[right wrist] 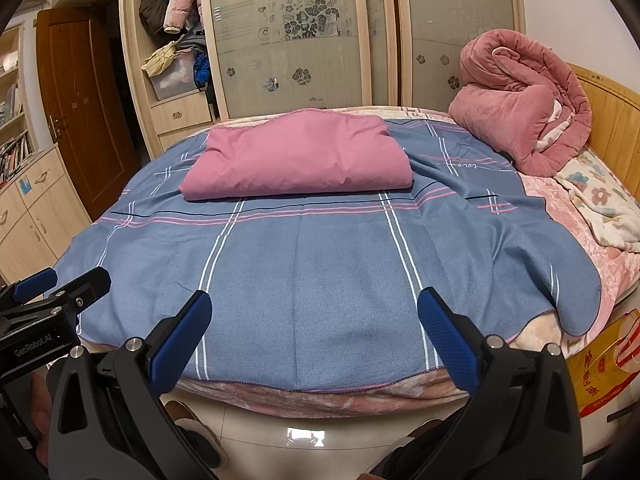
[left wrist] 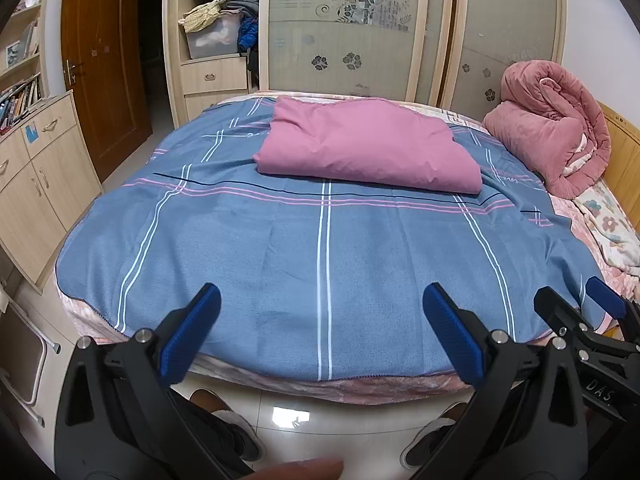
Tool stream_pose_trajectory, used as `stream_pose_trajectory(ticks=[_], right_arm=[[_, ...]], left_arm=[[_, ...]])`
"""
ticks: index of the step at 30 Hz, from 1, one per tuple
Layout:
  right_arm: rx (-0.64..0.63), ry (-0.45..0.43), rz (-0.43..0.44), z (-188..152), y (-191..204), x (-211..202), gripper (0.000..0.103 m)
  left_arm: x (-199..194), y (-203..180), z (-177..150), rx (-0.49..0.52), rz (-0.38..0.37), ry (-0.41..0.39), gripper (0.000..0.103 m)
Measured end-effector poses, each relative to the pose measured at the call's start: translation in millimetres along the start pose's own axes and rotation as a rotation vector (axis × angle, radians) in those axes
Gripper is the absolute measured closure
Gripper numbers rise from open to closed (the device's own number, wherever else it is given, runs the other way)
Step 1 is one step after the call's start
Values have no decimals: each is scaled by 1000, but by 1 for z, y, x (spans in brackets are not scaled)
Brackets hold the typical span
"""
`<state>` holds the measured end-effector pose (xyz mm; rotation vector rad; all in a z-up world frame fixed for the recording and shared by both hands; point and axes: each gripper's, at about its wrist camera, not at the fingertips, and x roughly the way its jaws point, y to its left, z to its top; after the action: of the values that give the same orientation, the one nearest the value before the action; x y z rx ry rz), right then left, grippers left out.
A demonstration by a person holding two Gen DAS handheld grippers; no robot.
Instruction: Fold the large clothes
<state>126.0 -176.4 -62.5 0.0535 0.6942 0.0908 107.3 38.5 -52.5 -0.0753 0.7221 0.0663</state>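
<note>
Both my left gripper (left wrist: 320,330) and right gripper (right wrist: 314,336) gape wide, holding nothing, above the blue blanket's (left wrist: 280,248) near edge.

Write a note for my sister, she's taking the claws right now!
Left claw: open, holding nothing, above the bed's near edge. Right claw: open and free too, beside it.
The blue plaid blanket lies spread flat over the bed, not yet folded. A folded pink quilt sits on its far part; a rolled pink comforter is by the headboard.
Left to do: grab the blanket's near corners and fold.
</note>
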Motion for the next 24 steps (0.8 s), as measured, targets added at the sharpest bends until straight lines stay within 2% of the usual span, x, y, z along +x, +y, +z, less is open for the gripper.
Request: stream_pose_trajectory(ticks=[24], right_arm=[[0,2,0,2,-2,2,1]], left_arm=[[3,-2,-2,6,-2,3,2]])
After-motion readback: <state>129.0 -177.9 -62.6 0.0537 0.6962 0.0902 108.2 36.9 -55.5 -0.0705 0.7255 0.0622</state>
